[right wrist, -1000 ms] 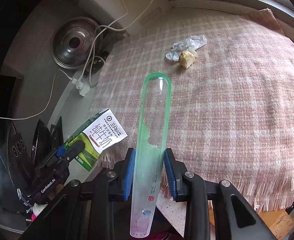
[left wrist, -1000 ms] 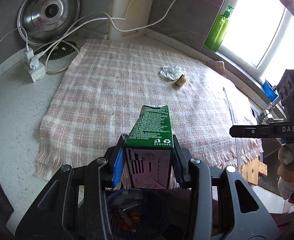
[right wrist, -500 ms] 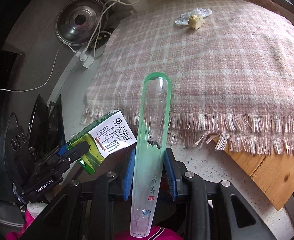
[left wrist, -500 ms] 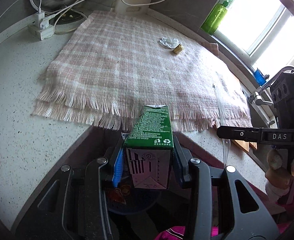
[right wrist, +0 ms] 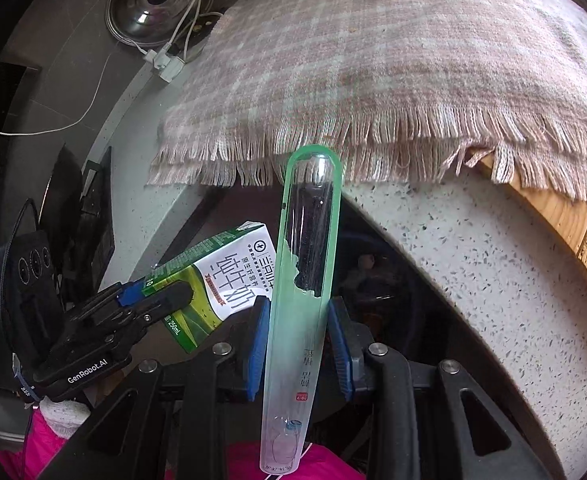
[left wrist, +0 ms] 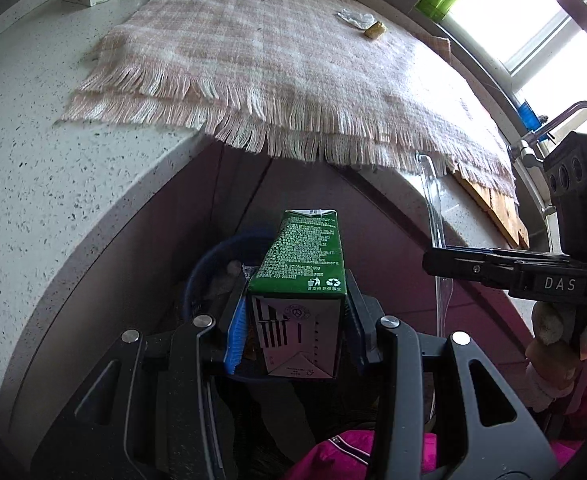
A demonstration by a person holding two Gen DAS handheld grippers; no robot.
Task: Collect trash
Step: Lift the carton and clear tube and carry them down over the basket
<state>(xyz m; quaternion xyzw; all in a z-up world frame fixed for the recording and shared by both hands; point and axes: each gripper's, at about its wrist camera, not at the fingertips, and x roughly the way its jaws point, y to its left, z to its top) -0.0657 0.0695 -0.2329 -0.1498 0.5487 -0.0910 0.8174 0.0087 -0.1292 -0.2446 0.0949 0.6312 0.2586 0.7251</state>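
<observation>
Both grippers angle down toward what looks like a blue bin (left wrist: 213, 256) for dumping, left gripper (left wrist: 293, 332) pinching milk carton (left wrist: 305, 256), right gripper (right wrist: 297, 344) pinching clear plastic sleeve (right wrist: 305, 280).

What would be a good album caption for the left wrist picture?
Left gripper holds a green milk carton above a blue trash bin below the countertop edge.

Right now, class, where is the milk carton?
In the left wrist view the milk carton sits centre, clamped in the left gripper, over the blue bin below the counter edge.
</observation>
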